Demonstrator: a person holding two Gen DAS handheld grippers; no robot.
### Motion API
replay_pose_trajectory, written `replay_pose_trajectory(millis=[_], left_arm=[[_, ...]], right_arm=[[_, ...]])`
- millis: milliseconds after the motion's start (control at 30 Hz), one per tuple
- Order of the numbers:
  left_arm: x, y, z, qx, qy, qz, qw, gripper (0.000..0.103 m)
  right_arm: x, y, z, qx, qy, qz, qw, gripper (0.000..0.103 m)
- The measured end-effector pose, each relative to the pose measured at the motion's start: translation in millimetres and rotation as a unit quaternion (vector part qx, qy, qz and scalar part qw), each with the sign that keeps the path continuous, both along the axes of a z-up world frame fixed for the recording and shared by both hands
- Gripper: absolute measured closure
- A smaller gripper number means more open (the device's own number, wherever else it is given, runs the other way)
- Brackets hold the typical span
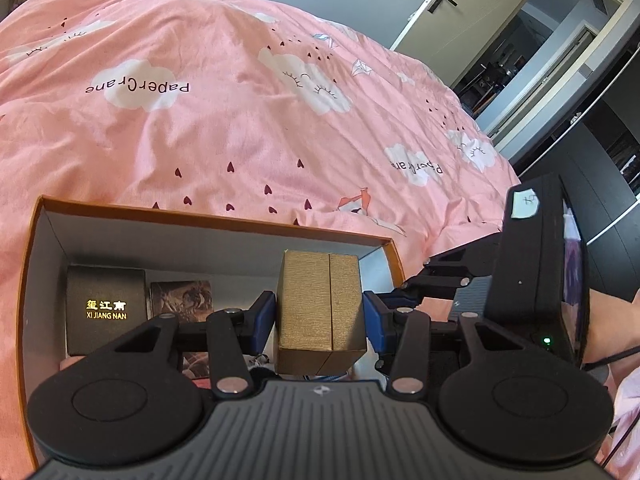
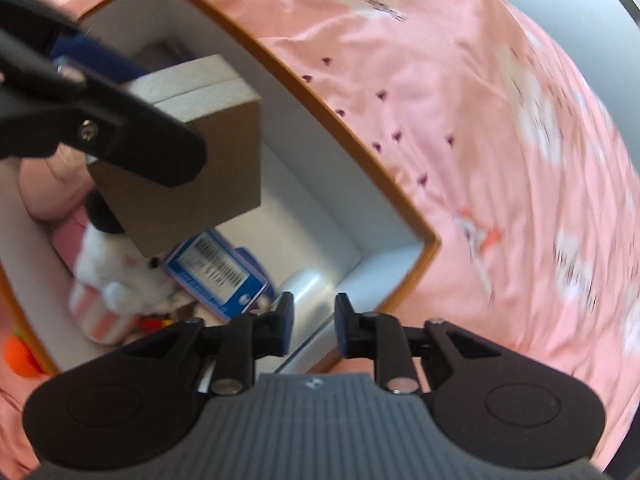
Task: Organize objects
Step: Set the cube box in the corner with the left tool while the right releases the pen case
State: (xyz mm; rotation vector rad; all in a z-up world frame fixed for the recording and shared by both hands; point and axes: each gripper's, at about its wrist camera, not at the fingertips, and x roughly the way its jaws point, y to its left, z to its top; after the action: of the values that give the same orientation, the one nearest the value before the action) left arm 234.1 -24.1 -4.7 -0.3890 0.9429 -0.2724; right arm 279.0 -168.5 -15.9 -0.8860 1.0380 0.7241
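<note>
My left gripper (image 1: 320,316) is shut on a gold cardboard box (image 1: 320,312) and holds it above the inside of an open orange-rimmed storage box (image 1: 216,222) on the bed. In the right wrist view the gold box (image 2: 200,160) hangs over the storage box (image 2: 336,120), clamped by the left gripper's black finger (image 2: 132,136). My right gripper (image 2: 314,324) is open and empty over the storage box's near corner. Inside lie a black box with gold lettering (image 1: 106,308), a dark patterned box (image 1: 180,296), a blue barcoded box (image 2: 218,276) and a white and pink plush toy (image 2: 116,280).
The storage box sits on a pink quilt with cloud prints (image 1: 240,100). My right gripper's body (image 1: 536,272) is close on the right in the left wrist view. An open door (image 1: 460,4) and dark furniture stand beyond the bed. An orange object (image 2: 20,356) lies outside the box's left wall.
</note>
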Motion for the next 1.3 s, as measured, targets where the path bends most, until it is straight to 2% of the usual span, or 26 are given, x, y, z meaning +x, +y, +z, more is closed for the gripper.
replay_pose_trajectory(millis=[267, 600, 700, 800, 933, 1000, 1100, 1167, 1300], left_arm=[[18, 9, -13, -0.005, 0.011, 0.009, 0.9999, 0.050], [28, 4, -20, -0.011, 0.015, 0.006, 0.9998, 0.050], [31, 1, -22, -0.009, 0.016, 0.004, 0.9998, 0.050], [31, -10, -24, 0.013, 0.005, -0.012, 0.9998, 0.050], [35, -32, -25, 0.068, -0.016, -0.070, 0.9951, 0.050], [38, -42, -25, 0.086, -0.022, -0.106, 0.9904, 0.050], [39, -60, -25, 0.127, -0.043, -0.167, 0.9768, 0.050], [39, -73, -26, 0.163, -0.061, -0.206, 0.9630, 0.050], [39, -95, -33, 0.219, -0.084, -0.286, 0.9289, 0.050]], right_arm=[[22, 7, -30, 0.004, 0.047, 0.000, 0.999, 0.080], [22, 8, -30, -0.007, 0.076, 0.009, 0.997, 0.079], [20, 7, -27, -0.001, 0.066, 0.011, 0.998, 0.079], [16, -4, -7, 0.034, 0.048, -0.003, 0.998, 0.079], [8, -19, 18, 0.053, 0.020, -0.010, 0.998, 0.077], [3, -24, 25, 0.052, 0.010, -0.002, 0.999, 0.077], [-1, -29, 30, 0.045, -0.009, 0.000, 0.999, 0.077], [-3, -30, 31, 0.044, -0.016, -0.002, 0.999, 0.076], [3, -33, 26, 0.035, -0.037, -0.003, 0.999, 0.073]])
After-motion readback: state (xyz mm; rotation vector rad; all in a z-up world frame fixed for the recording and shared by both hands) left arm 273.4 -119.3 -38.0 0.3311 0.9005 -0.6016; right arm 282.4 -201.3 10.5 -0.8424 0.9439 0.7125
